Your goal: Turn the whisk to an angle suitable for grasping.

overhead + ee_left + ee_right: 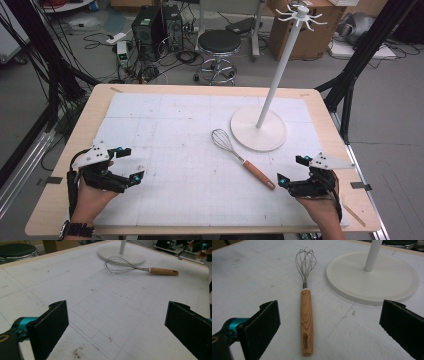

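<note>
A wire whisk [242,159] with a wooden handle lies flat on the white mat, its wire head beside the base of a white hook stand [258,128]. In the right gripper view the whisk [306,315] lies lengthwise between the wide-apart jaws, handle end nearest, untouched. My right gripper [292,170] rests open at the front right, just right of the handle's end. My left gripper [129,162] is open at the front left, far from the whisk [140,268]. Nothing is between its jaws.
The stand's tall pole rises to a ring of hooks [301,15]. The white gridded mat [170,140] covers most of the wooden table [65,175]. Behind the table stand a black stool [219,44], computer cases, cables and cardboard boxes.
</note>
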